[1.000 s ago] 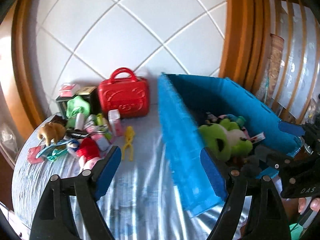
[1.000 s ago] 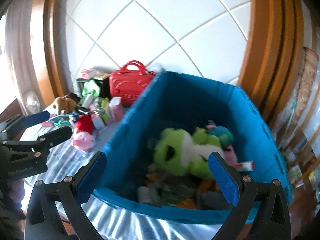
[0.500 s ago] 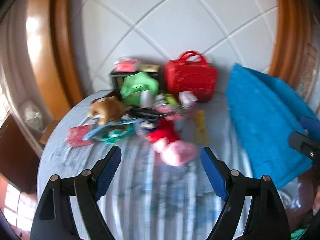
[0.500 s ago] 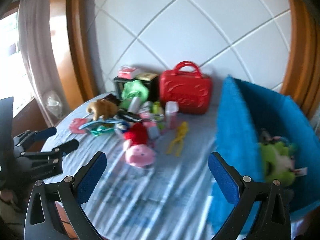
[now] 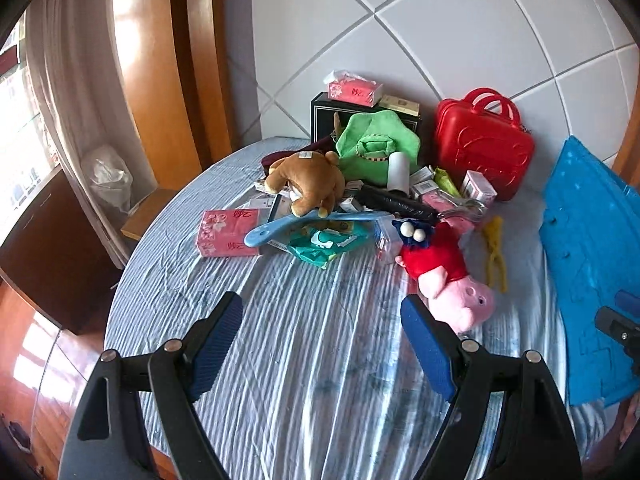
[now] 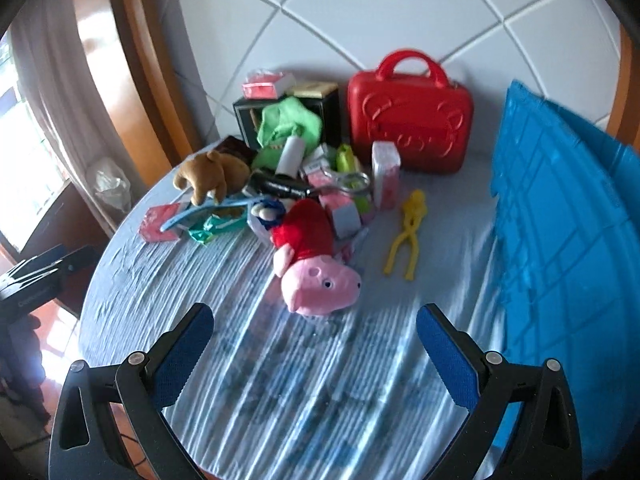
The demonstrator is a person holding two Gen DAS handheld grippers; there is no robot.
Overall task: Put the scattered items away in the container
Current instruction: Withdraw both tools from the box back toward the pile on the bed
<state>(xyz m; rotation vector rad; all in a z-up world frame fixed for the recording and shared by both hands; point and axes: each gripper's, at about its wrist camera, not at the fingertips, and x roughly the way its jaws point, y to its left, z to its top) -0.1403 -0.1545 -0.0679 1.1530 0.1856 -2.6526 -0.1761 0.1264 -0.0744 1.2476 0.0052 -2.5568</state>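
A heap of small items lies on the striped blue cloth (image 5: 312, 360). Nearest is a pink pig plush in a red dress (image 5: 448, 276) (image 6: 316, 256). Behind it lie a brown bear plush (image 5: 308, 184) (image 6: 210, 176), a pink tissue pack (image 5: 230, 232), a light blue shoehorn (image 5: 288, 226), a green wipes pack (image 5: 326, 244) and yellow tongs (image 5: 494, 252) (image 6: 408, 232). The blue container (image 5: 592, 248) (image 6: 560, 224) stands at the right, only its outer wall showing. My left gripper (image 5: 322, 338) hangs open just short of the pig. My right gripper (image 6: 314, 344) is open too, empty, in front of the pig.
A red toy suitcase (image 5: 482, 144) (image 6: 408, 120) and a black box (image 5: 360, 120) with a green cloth item (image 5: 374, 144) stand at the back by the white panelled wall. The round table edge drops off at the left, over a wooden floor and a curtain.
Both grippers have swung left from the blue container to the heap of items and come lower and closer to the table. Both stayed open and empty.
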